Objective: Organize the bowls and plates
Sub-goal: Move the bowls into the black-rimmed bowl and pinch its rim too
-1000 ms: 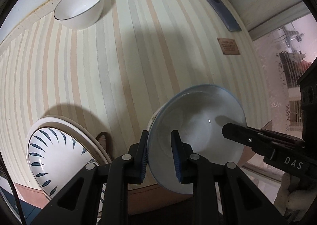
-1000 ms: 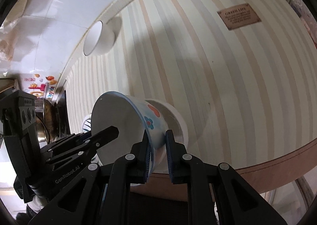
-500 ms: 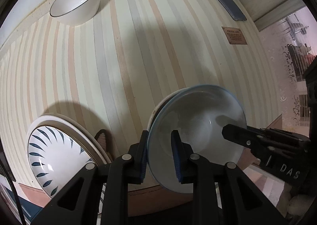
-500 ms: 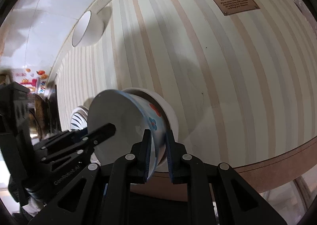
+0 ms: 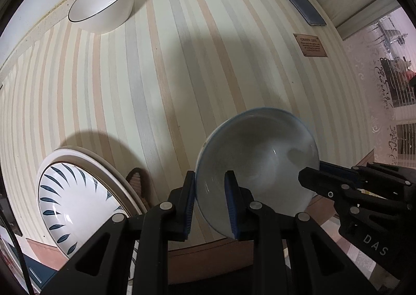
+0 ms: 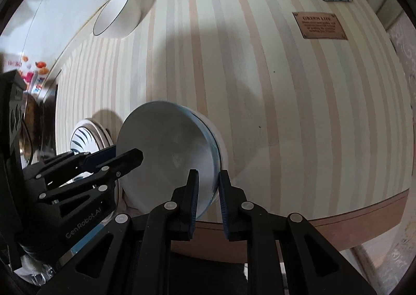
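Observation:
A blue-rimmed bowl (image 5: 260,154) sits nested in a white bowl (image 6: 222,144) near the front edge of the striped table. My left gripper (image 5: 210,198) is shut on its near-left rim, one pad inside and one outside. My right gripper (image 6: 208,198) grips the opposite rim; its jaws are opening, with the bowl wall still between the pads and touching them. In the left wrist view the right gripper (image 5: 312,180) reaches in from the right. In the right wrist view the left gripper (image 6: 124,157) comes in from the left.
A stack of plates (image 5: 78,191), the top one with blue leaf marks, lies left of the bowls. A white bowl with a black rim (image 5: 104,3) stands at the far left by the wall. A blue phone (image 5: 299,1) and a brown label (image 5: 309,45) lie far right.
The blue-rimmed bowl has tilted level and sunk into the white bowl, hiding its flowered outside. The right gripper has rolled with it. The left gripper has hardly moved.

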The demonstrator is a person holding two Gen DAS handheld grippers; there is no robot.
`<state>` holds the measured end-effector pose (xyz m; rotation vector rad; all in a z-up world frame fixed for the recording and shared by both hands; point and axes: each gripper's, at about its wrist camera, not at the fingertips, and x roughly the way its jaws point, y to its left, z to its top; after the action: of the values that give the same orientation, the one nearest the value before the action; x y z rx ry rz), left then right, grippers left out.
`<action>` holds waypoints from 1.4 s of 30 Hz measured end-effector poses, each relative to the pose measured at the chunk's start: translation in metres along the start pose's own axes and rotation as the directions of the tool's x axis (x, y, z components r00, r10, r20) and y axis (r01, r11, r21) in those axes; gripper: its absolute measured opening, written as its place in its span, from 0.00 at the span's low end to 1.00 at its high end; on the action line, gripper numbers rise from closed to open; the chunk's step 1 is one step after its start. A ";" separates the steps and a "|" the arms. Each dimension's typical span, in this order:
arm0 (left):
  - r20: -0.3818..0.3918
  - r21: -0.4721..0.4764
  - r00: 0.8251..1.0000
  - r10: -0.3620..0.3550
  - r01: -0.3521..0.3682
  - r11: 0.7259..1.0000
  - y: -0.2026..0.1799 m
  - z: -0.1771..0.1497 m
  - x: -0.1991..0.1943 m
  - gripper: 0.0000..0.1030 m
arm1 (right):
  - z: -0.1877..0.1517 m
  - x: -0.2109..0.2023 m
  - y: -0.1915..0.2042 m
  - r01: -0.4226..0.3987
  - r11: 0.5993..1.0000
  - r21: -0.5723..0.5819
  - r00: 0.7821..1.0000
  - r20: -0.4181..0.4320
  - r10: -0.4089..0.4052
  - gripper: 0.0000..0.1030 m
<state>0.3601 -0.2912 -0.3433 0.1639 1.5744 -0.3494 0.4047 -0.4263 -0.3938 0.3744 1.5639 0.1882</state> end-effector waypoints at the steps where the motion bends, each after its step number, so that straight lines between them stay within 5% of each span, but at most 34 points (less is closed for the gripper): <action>1: -0.009 -0.006 1.000 -0.013 0.013 1.000 0.003 0.000 -0.001 0.19 | 0.001 -0.001 0.001 0.003 1.000 -0.005 1.000 -0.004 -0.003 0.18; 8: 0.103 -0.134 0.992 -0.078 0.091 0.987 0.048 0.018 -0.049 0.21 | 0.028 -0.036 -0.010 -0.069 0.997 0.035 0.997 0.034 0.068 0.19; 10: 0.151 -0.197 0.985 -0.083 0.113 0.974 0.072 0.034 -0.064 0.25 | 0.048 -0.052 -0.007 -0.115 0.993 0.034 0.991 0.076 0.112 0.29; 12: 0.181 -0.258 0.981 -0.069 0.115 0.959 0.100 0.055 -0.074 0.25 | 0.073 -0.061 0.002 -0.168 0.986 0.020 0.980 0.113 0.165 0.52; 16: 0.226 -0.401 0.973 -0.039 0.130 0.907 0.165 0.104 -0.072 0.25 | 0.130 -0.054 0.025 -0.253 0.967 -0.017 0.957 0.145 0.253 0.54; 21: 0.193 -0.479 0.981 -0.020 0.112 0.871 0.215 0.157 -0.042 0.25 | 0.208 -0.011 0.054 -0.335 0.942 -0.013 0.929 0.162 0.333 0.54; 23: 0.167 -0.489 0.986 -0.029 0.108 0.865 0.226 0.171 -0.027 0.25 | 0.233 0.008 0.064 -0.321 0.947 -0.020 0.933 0.162 0.320 0.54; 26: 0.151 -0.475 0.988 -0.027 0.096 0.875 0.232 0.186 -0.010 0.24 | 0.259 0.035 0.074 -0.352 0.936 0.006 0.927 0.136 0.348 0.52; 30: 0.162 -0.457 0.986 -0.028 0.100 0.884 0.233 0.189 -0.002 0.23 | 0.279 0.058 0.074 -0.339 0.941 0.009 0.936 0.101 0.336 0.29; 33: 0.177 -0.454 0.984 -0.022 0.102 0.885 0.233 0.186 -0.003 0.23 | 0.282 0.063 0.075 -0.304 0.953 -0.004 0.946 0.112 0.303 0.20; 42: 0.194 -0.414 0.981 -0.014 0.094 0.905 0.212 0.180 -0.015 0.23 | 0.272 0.055 0.076 -0.269 0.963 -0.010 0.953 0.138 0.268 0.18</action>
<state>0.5981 -0.1480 -0.3534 -0.2442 1.4334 -0.0567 0.6843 -0.3673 -0.4281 0.5961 1.3735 0.3589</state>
